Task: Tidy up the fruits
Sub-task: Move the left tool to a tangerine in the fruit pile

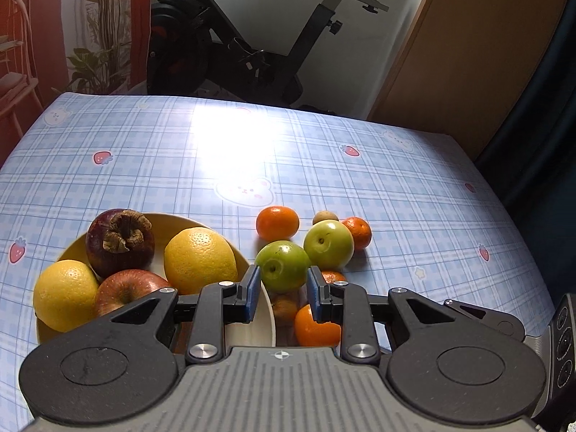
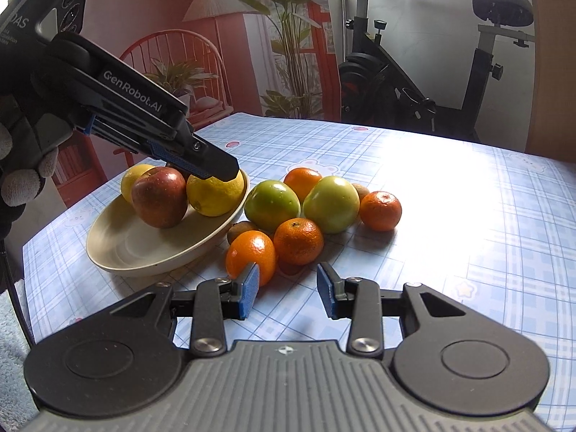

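Both grippers part-open and empty: the left gripper [image 1: 282, 293] hovers over the round green apple [image 1: 283, 265], at three o'clock beside the cream ceramic plate [image 2: 144, 252]. Best descend squarely; the right gripper [image 2: 288, 289] idles nearby.

Two green apples [image 2: 272, 204], four mandarins [image 2: 298, 240], two lemons [image 1: 200, 260], one bowl [image 2: 144, 252]

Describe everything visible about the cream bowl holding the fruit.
The cream bowl is shallow, wide and round, smooth like glazed ceramic or plastic, sitting upright on the checked tablecloth. It holds two lemons, a red apple and a dark purple fruit with a dried brown top, grouped toward one side; its near part is bare. A small brown fruit lies against its outer rim.
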